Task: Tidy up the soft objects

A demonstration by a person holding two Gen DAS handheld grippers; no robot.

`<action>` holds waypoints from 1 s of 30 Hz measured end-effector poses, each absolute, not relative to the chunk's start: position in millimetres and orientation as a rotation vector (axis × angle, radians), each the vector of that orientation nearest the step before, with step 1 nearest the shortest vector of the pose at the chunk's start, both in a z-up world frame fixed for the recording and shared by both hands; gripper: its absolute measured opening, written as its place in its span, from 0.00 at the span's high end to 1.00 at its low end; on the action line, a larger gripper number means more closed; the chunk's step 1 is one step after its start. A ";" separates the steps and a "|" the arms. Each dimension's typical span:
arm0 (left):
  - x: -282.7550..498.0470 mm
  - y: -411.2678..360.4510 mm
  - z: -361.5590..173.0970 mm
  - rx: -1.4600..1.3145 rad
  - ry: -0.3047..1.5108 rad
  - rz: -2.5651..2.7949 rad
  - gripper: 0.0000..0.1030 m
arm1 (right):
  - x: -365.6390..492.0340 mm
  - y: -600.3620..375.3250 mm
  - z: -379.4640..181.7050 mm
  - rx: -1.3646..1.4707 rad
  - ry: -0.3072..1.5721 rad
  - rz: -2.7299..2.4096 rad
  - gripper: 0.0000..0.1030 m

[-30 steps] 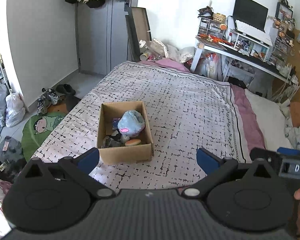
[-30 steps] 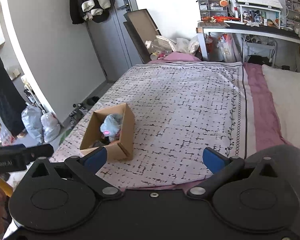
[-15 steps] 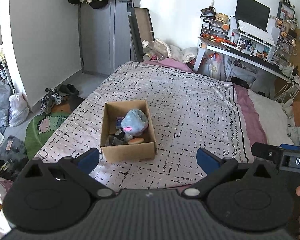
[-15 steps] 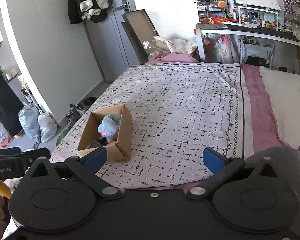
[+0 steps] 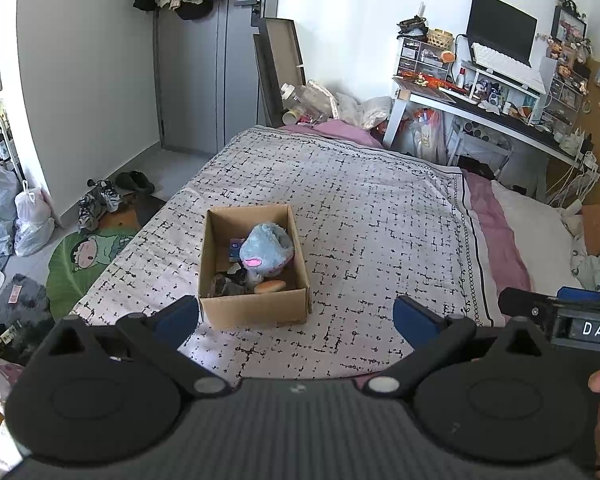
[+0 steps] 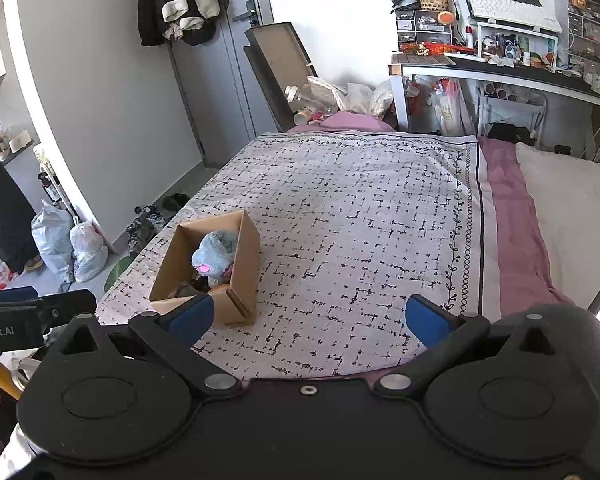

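Presently I hold both hand-held grippers released and empty: left hand-held gripper [image 5: 296,316] directly faces the cardboard box [image 5: 254,312] near the bed's [image 5: 380,216] left front corner; right hand-held gripper [image 6: 308,320] sits farther off, box long axis running away, blue plush [image 5: 266,248] inside.

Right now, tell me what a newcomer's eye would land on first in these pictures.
First, the open cardboard box sitting near the bed's front left corner on the patterned bedspread, with a blue plush toy piled on top of smaller items inside. Next, the cluttered desk with its monitor at the far right.
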State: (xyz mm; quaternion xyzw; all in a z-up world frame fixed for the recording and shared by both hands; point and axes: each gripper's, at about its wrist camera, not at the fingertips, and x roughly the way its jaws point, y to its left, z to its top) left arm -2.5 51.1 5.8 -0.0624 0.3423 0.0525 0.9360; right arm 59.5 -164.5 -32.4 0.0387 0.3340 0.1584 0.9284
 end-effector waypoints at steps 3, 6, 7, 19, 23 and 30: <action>-2.8 51.0 6.7 -0.130 0.700 0.108 0.00 | 59.4 -163.9 -31.6 0.076 0.681 0.323 0.00; -2.4 51.1 6.4 -0.131 0.699 0.107 0.00 | 59.8 -164.3 -31.8 0.072 0.681 0.319 0.00; -2.5 51.1 6.4 -0.131 0.699 0.107 0.00 | 59.8 -163.9 -31.9 0.072 0.682 0.318 0.00; -1.1 51.4 7.5 -0.135 0.699 0.103 0.00 | 59.0 -160.9 -31.5 0.055 0.684 0.301 0.00; -0.8 50.2 8.4 -0.134 0.698 0.100 0.00 | 59.4 -160.4 -32.2 0.051 0.688 0.297 0.00; 0.7 48.7 8.8 -0.136 0.698 0.099 0.00 | 59.1 -160.4 -31.6 0.045 0.688 0.284 0.00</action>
